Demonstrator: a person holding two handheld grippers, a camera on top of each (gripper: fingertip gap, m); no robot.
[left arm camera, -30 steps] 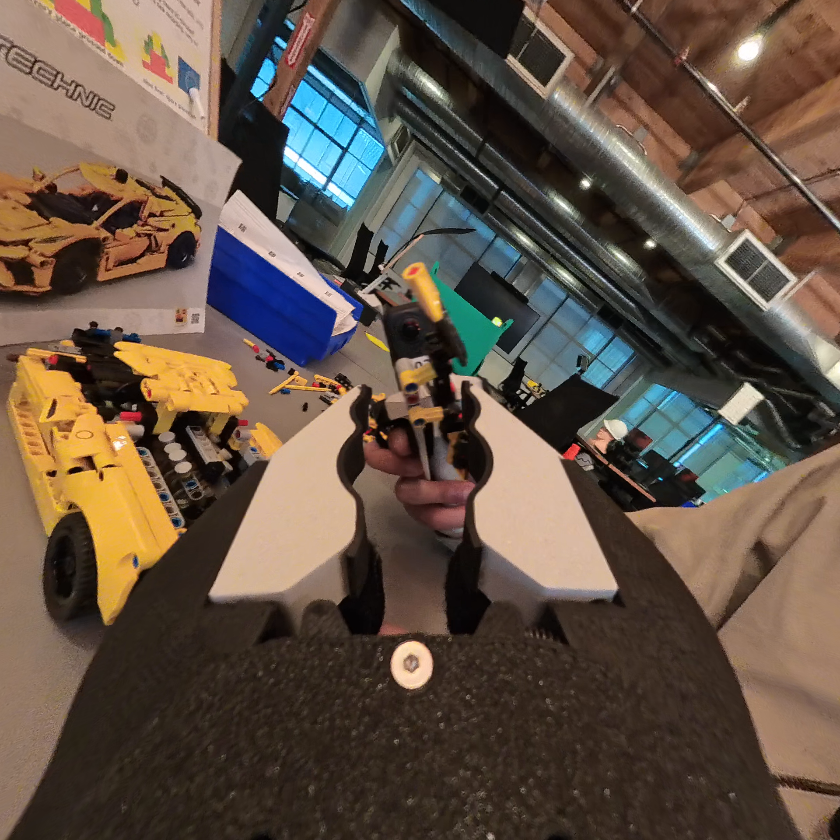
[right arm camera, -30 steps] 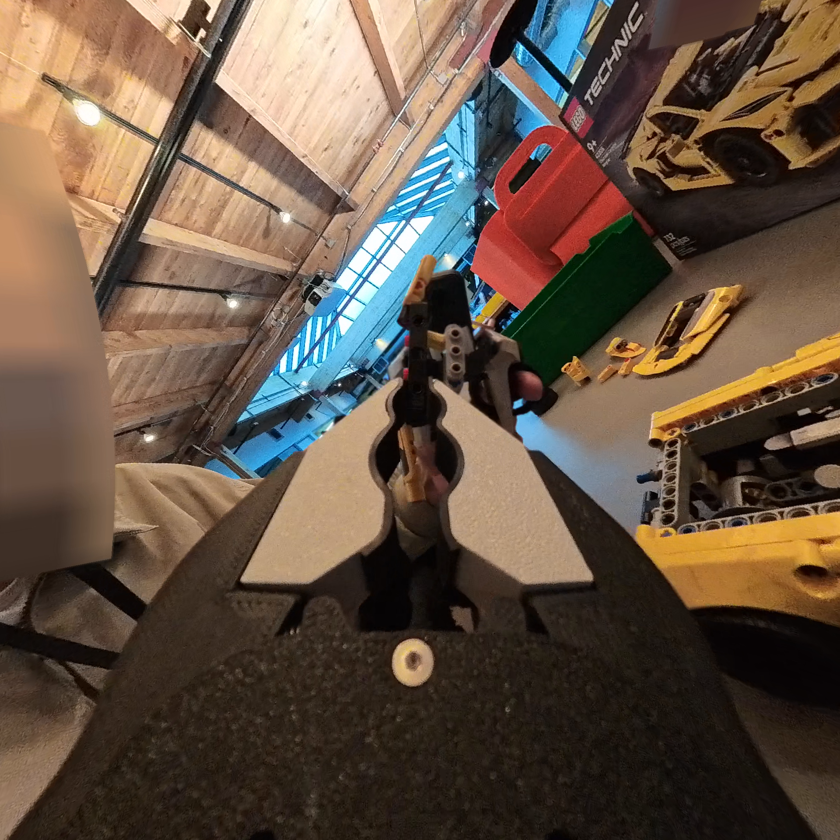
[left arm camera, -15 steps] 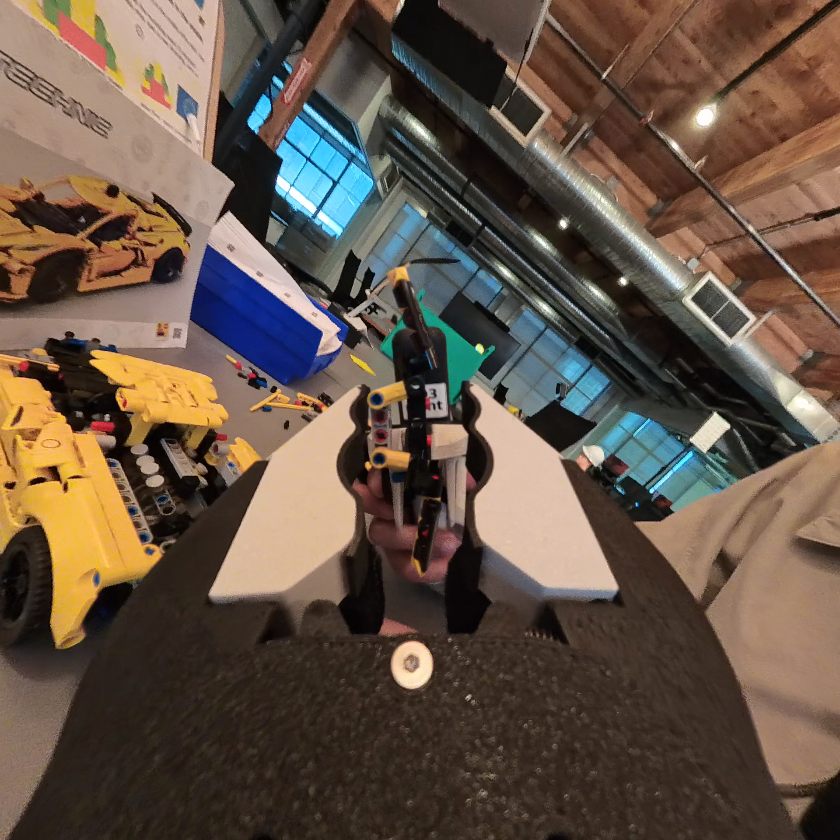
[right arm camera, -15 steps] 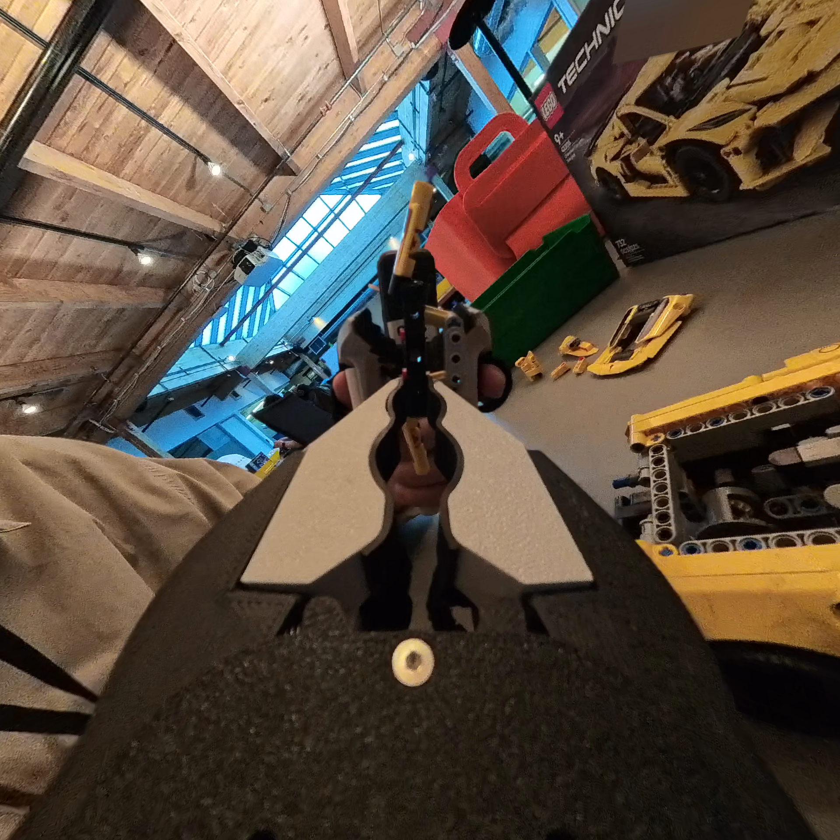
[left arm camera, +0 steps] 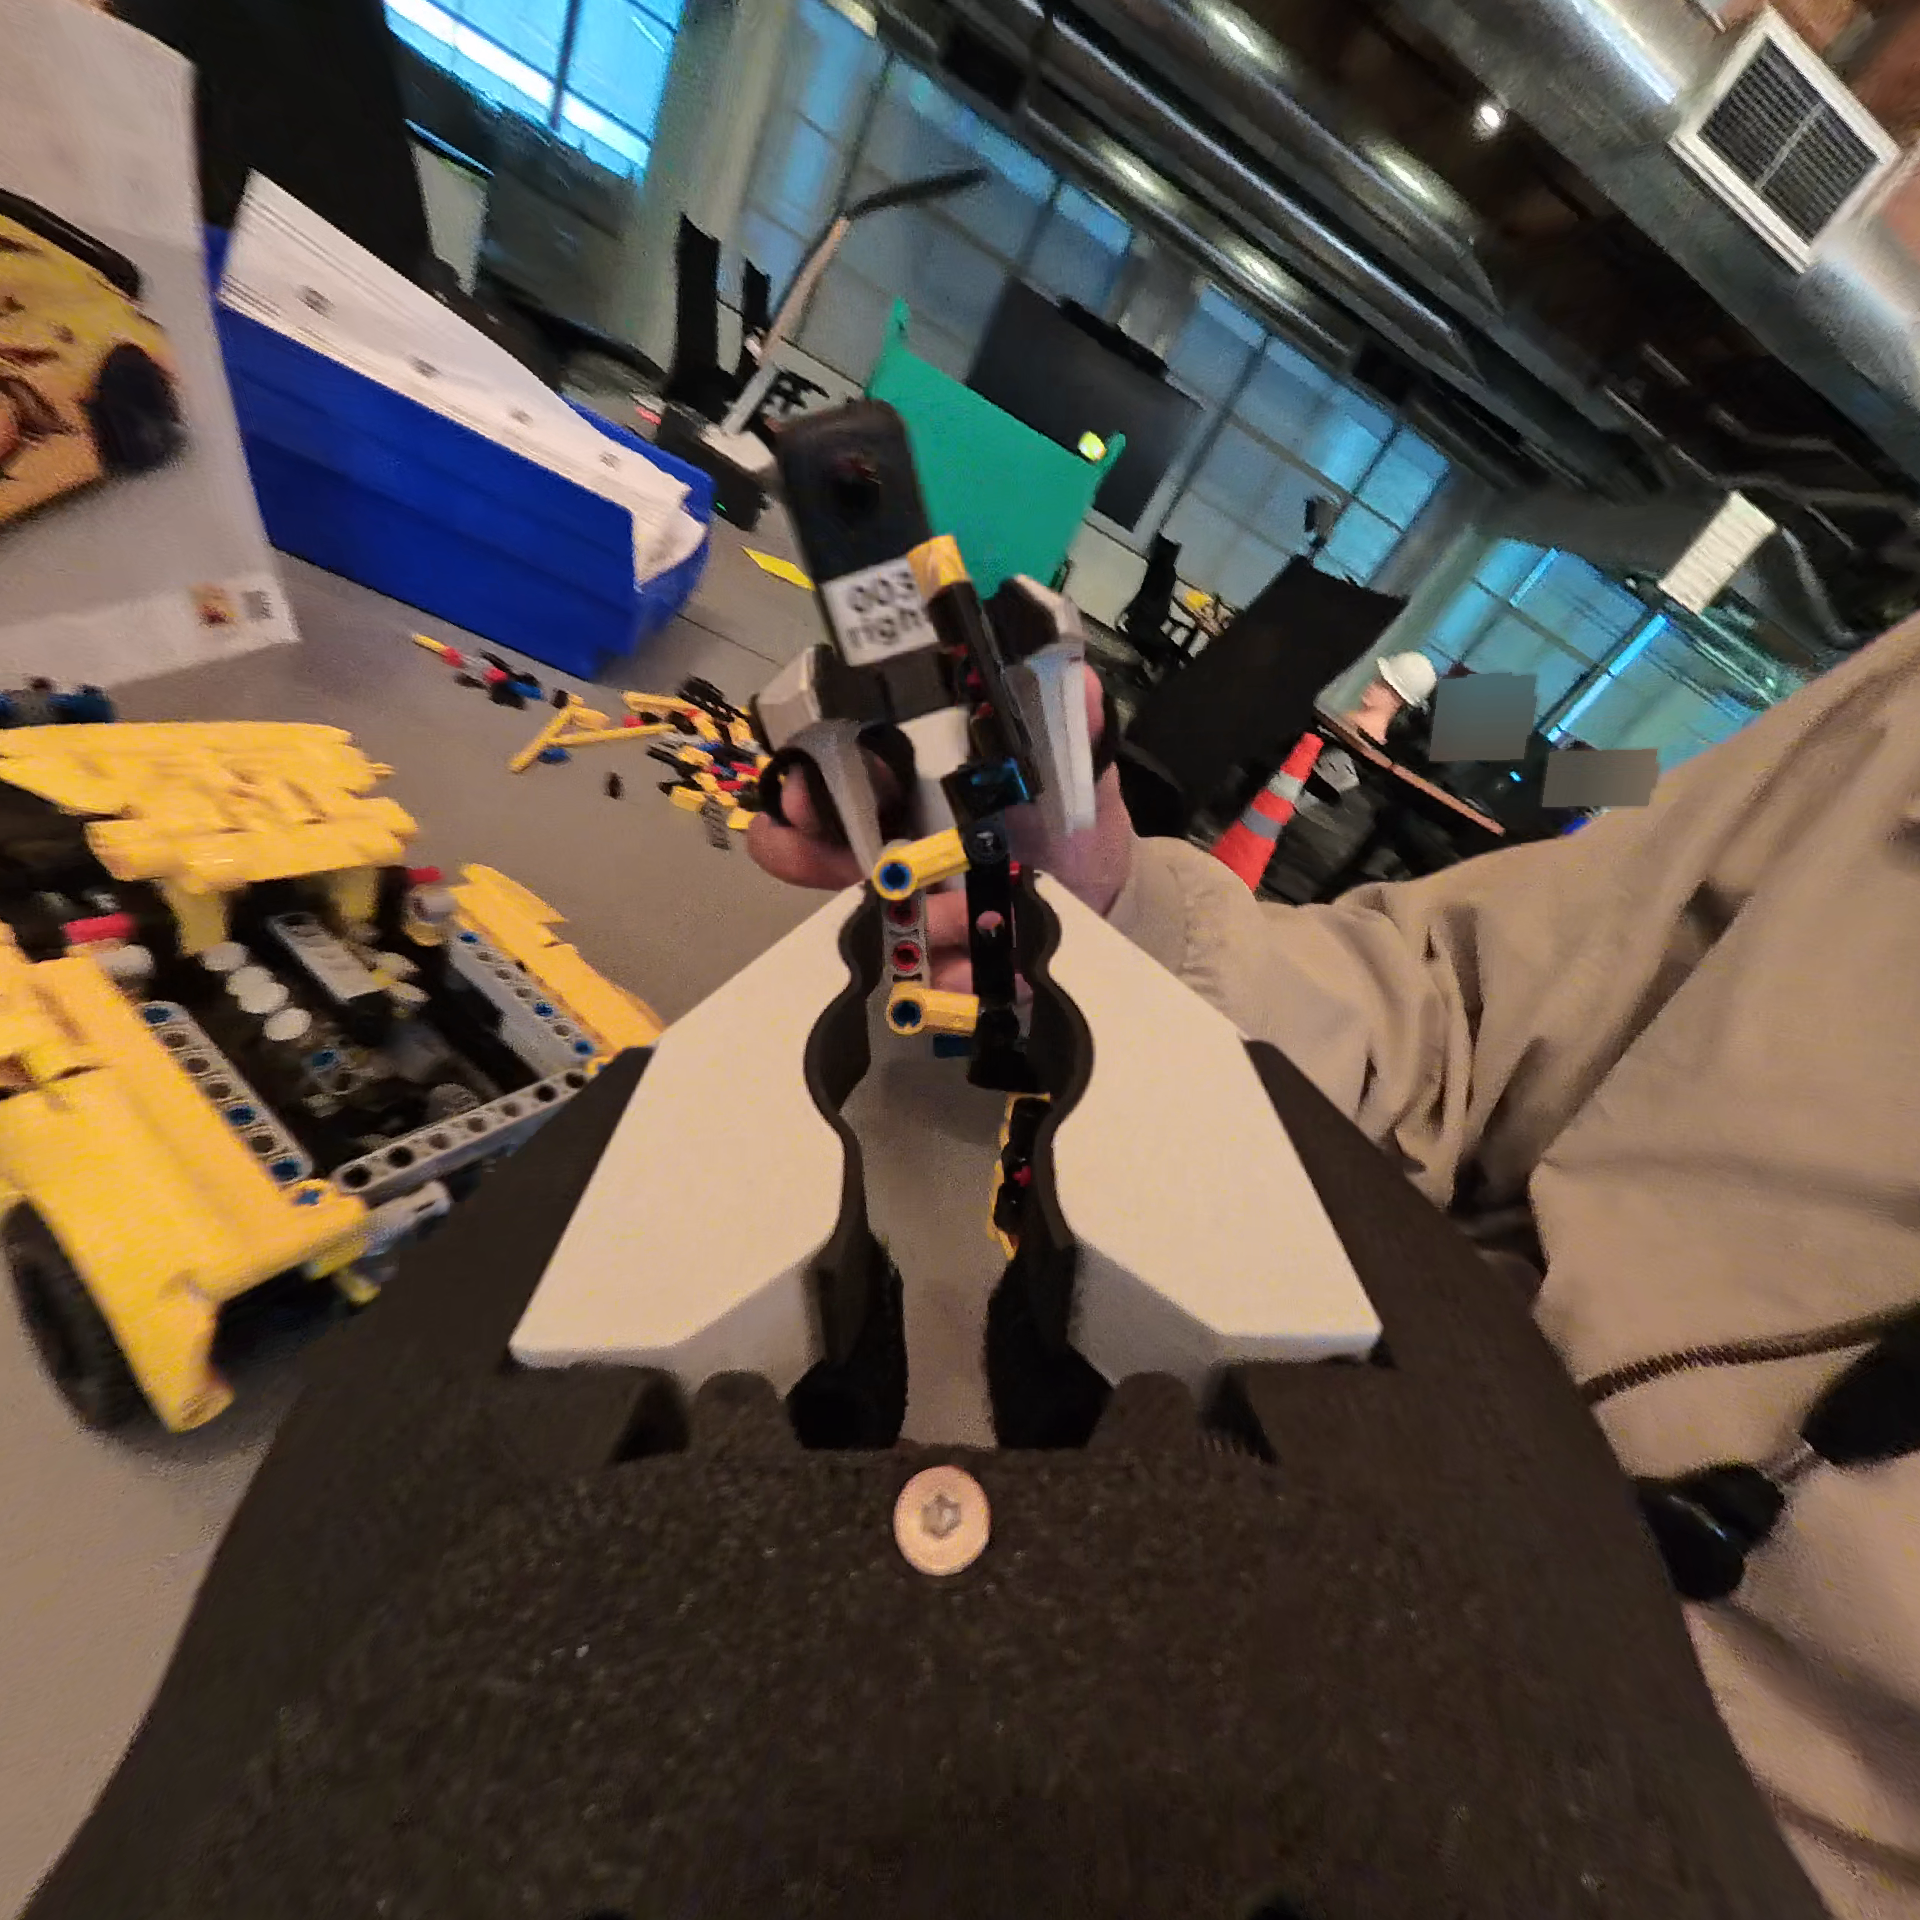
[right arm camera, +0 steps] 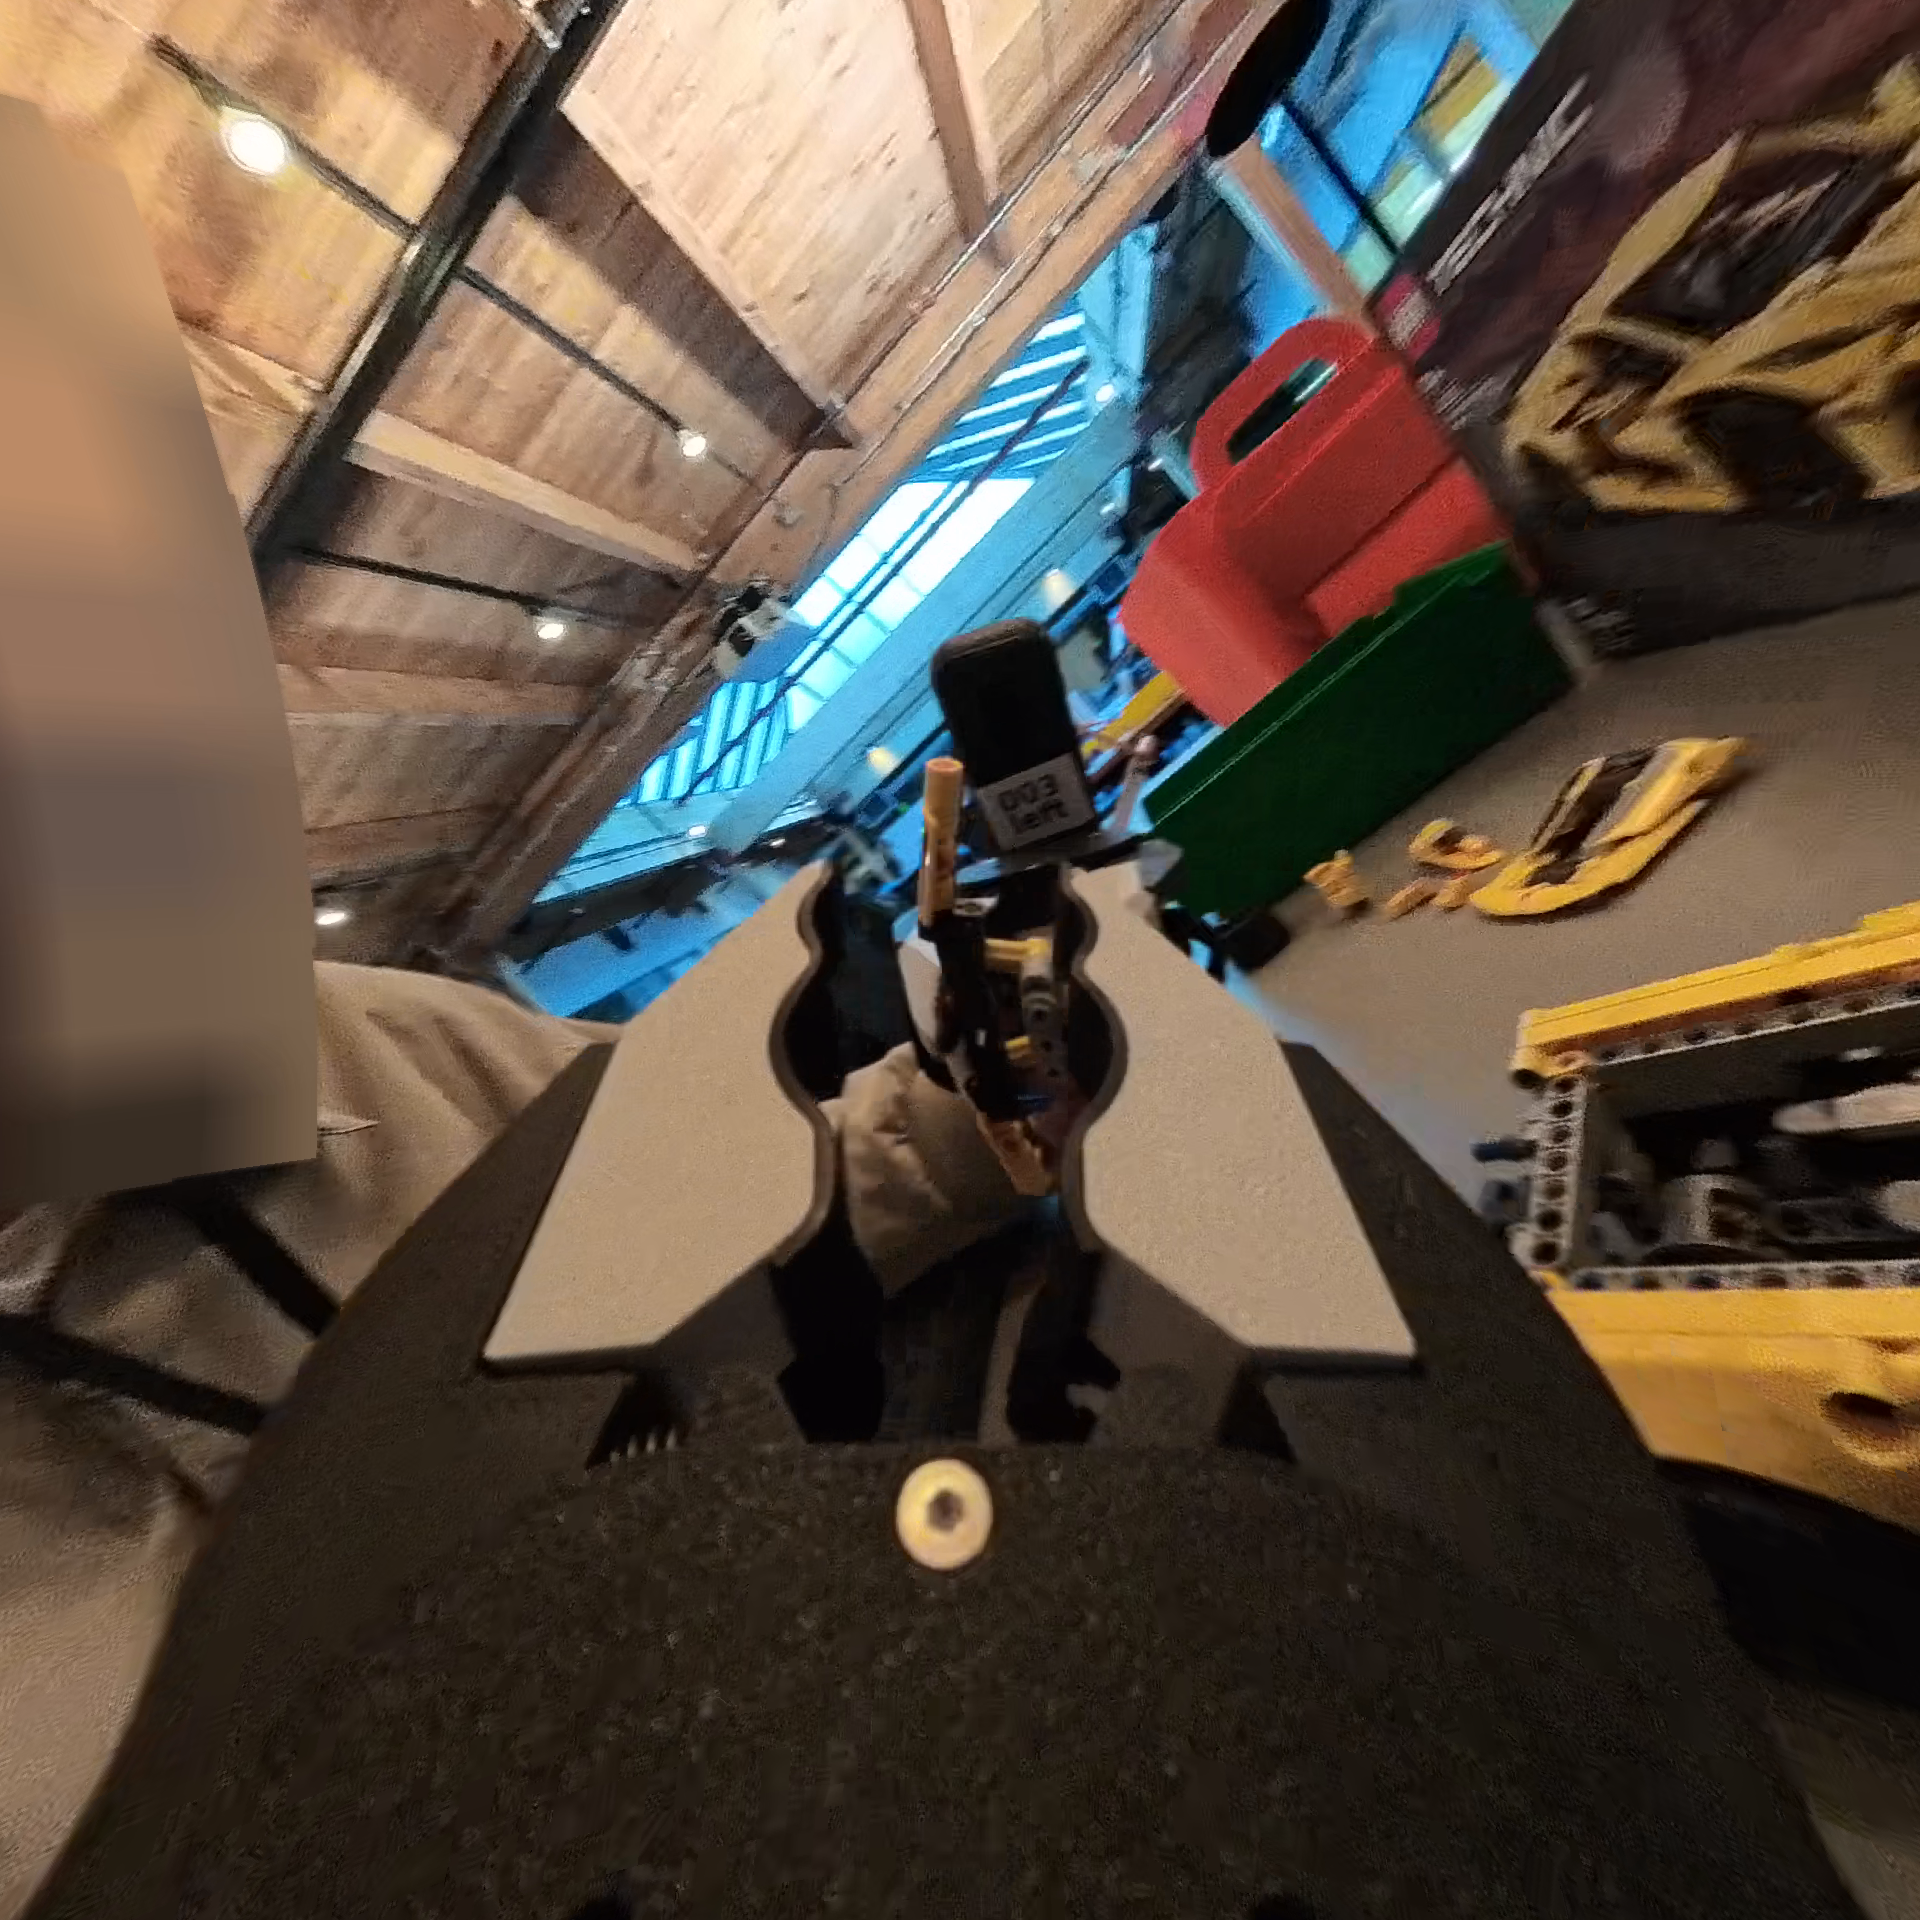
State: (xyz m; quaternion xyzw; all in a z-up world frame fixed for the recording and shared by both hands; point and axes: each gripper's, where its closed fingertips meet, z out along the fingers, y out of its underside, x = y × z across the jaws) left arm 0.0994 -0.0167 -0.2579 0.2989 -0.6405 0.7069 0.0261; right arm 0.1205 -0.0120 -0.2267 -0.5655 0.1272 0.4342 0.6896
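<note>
A small assembly of black and yellow toy beams stands between my two grippers, held up above the grey table. My left gripper is shut on it, with the grey beam against one finger and the black beam against the other. My right gripper faces it with its jaws wide apart around the upper end of the assembly, not gripping it. In the left wrist view the right gripper shows farther off with spread fingers and a hand behind it. The left gripper's black camera body shows in the right wrist view.
A half-built yellow toy car sits on the table at left; it also shows in the right wrist view. Loose pieces and a blue bin lie beyond. A green bin, red case and yellow panel are near. A beige sleeve is at right.
My right gripper has opened and let go of the assembly. My left gripper keeps its hold. Both views have tilted down toward the table, and the picture is blurred by motion.
</note>
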